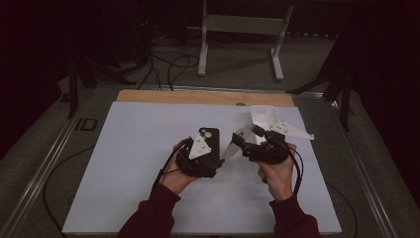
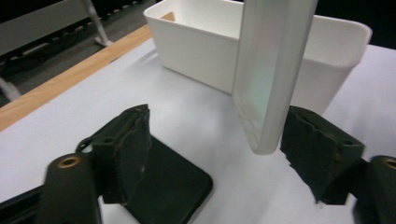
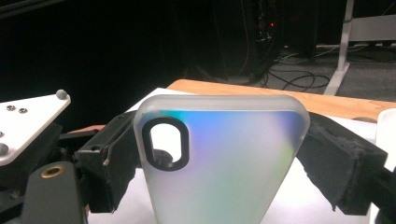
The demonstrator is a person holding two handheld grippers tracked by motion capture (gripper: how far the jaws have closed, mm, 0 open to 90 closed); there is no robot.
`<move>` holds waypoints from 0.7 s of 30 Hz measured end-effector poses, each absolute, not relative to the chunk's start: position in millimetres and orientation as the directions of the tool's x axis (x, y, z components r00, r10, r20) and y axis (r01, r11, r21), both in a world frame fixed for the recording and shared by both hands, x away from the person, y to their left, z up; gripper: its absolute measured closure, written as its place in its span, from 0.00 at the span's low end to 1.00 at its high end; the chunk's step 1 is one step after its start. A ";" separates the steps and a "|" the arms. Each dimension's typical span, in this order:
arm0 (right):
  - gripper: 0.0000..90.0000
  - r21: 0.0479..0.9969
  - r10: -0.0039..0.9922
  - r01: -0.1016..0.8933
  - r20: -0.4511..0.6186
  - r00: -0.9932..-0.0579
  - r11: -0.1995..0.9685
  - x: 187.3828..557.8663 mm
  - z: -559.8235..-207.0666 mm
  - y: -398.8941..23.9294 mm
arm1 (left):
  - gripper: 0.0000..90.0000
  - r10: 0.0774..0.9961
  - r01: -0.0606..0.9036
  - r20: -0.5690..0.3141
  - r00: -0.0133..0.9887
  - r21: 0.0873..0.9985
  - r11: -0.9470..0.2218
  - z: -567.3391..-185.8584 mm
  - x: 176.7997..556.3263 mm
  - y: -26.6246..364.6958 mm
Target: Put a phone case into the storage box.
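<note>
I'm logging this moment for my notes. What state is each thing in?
Translucent phone case: held upright between the right gripper's jaws, off the table.
Left gripper: jaws open, pads clear of the case edge between them.
Black phone: lying flat on the table.
White bin: upright, open-topped; what it holds can't be seen.

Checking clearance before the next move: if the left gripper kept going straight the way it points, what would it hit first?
Probably the white bin, straight beyond the left gripper; the clear phone case hangs nearer, slightly right, and might brush first.

Translucent phone case (image 3: 224, 163) between black jaws
</note>
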State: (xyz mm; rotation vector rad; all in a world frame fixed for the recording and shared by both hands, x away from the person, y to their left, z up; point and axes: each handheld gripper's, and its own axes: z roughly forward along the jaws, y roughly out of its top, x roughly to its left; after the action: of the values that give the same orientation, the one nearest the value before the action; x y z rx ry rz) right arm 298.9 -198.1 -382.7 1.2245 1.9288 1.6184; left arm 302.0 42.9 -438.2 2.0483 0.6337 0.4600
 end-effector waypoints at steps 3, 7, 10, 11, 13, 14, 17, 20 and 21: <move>0.19 0.921 0.784 0.390 0.253 -0.566 -0.016 300.2 -381.4 -199.2 | 0.19 0.613 0.263 0.083 0.786 0.852 -0.453 -437.6 302.2 44.4; 0.19 0.923 0.793 0.385 0.246 -0.558 -0.015 301.4 -379.2 -201.1 | 0.15 0.625 0.274 0.086 0.776 0.847 -0.456 -437.3 303.4 47.6; 0.19 0.924 0.797 0.382 0.242 -0.554 -0.015 302.6 -377.9 -202.5 | 0.11 0.639 0.286 0.079 0.765 0.847 -0.447 -436.2 304.6 50.8; 0.19 0.924 0.799 0.381 0.241 -0.551 -0.016 303.1 -377.4 -203.1 | 0.10 0.641 0.289 0.077 0.764 0.847 -0.446 -435.6 304.9 52.0; 0.19 0.925 0.802 0.380 0.237 -0.548 -0.014 303.9 -376.5 -204.0 | 0.08 0.648 0.295 0.076 0.758 0.846 -0.444 -434.6 305.6 54.5; 0.19 0.925 0.805 0.380 0.235 -0.545 -0.013 304.5 -376.0 -204.5 | 0.07 0.651 0.298 0.075 0.755 0.846 -0.443 -434.3 305.9 55.8; 0.19 0.926 0.809 0.378 0.229 -0.542 -0.009 306.3 -375.0 -205.7 | 0.03 0.663 0.311 0.067 0.746 0.845 -0.436 -433.5 307.3 59.8; 0.19 0.926 0.814 0.376 0.222 -0.536 -0.004 308.4 -374.0 -206.7 | 0.01 0.672 0.320 0.067 0.738 0.842 -0.435 -433.1 308.3 63.9; 0.19 0.926 0.815 0.377 0.220 -0.535 -0.003 308.9 -373.4 -206.9 | 0.01 0.674 0.323 0.066 0.736 0.841 -0.435 -432.9 308.6 65.3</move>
State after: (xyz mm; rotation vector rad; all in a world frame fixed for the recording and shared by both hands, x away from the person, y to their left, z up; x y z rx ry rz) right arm 308.9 -206.9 -373.4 1.2311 1.8975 1.5535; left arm 308.6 65.3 -432.9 2.0466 0.7534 0.5003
